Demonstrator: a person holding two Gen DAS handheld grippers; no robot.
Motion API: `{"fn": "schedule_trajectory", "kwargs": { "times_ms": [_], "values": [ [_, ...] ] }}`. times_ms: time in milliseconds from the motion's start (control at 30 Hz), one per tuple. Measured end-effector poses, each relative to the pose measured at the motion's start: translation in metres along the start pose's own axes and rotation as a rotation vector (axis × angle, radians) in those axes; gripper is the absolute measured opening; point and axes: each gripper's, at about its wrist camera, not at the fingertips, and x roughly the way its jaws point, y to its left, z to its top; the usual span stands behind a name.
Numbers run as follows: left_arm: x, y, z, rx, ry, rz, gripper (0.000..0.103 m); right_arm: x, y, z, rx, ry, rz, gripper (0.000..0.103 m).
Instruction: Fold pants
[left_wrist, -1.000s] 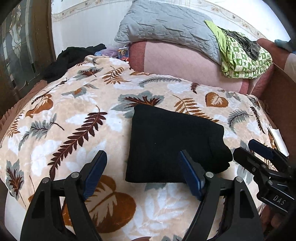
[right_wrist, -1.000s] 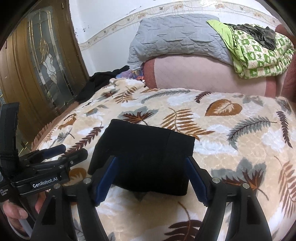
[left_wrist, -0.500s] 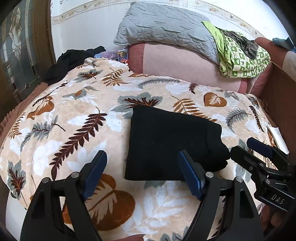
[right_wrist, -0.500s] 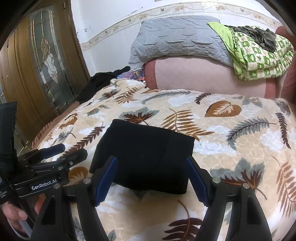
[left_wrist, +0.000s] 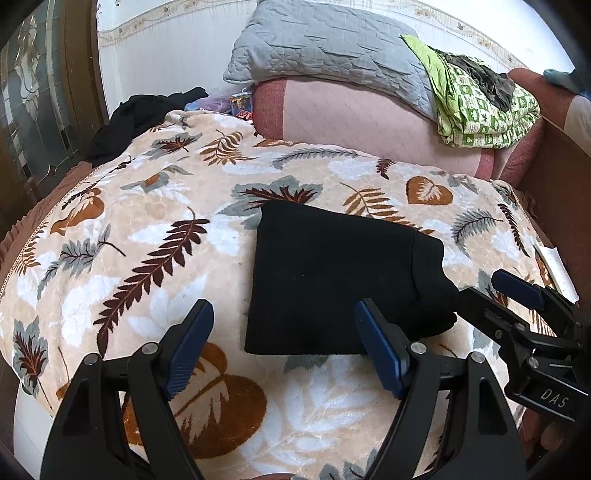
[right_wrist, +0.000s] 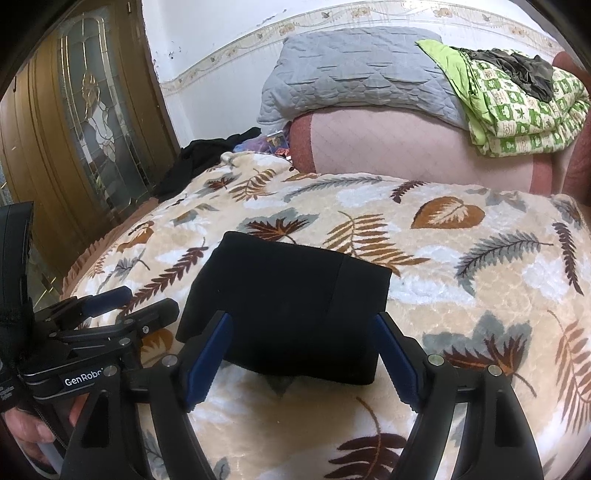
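The black pants (left_wrist: 332, 280) lie folded into a compact rectangle on the leaf-patterned blanket (left_wrist: 147, 221). My left gripper (left_wrist: 283, 310) hovers open just short of the pants' near left corner, with nothing gripped. In the right wrist view the pants (right_wrist: 288, 302) fill the middle. My right gripper (right_wrist: 303, 321) hangs over their near edge with its jaws opening. The fold shows between the fingers, but the pads do not press on it. Each gripper also appears in the other's view: the right gripper (left_wrist: 480, 291) at the pants' right end, the left gripper (right_wrist: 147, 301) at their left.
A grey quilted pillow (left_wrist: 325, 48) and green patterned bedding (left_wrist: 484, 107) rest on a pink bolster (left_wrist: 362, 122) at the bed's far end. A loose black garment (left_wrist: 140, 114) lies at the far left corner. A wooden glazed door (right_wrist: 92, 129) stands left of the bed.
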Motion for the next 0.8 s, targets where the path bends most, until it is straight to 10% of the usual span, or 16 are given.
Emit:
{"fn": "schedule_trajectory", "kwargs": {
  "times_ms": [800],
  "values": [
    [0.0065, -0.0009, -0.0037, 0.001, 0.015, 0.0, 0.079, 0.0073, -0.002, -0.0051, 0.005, 0.016, 0.001, 0.08]
  ]
}}
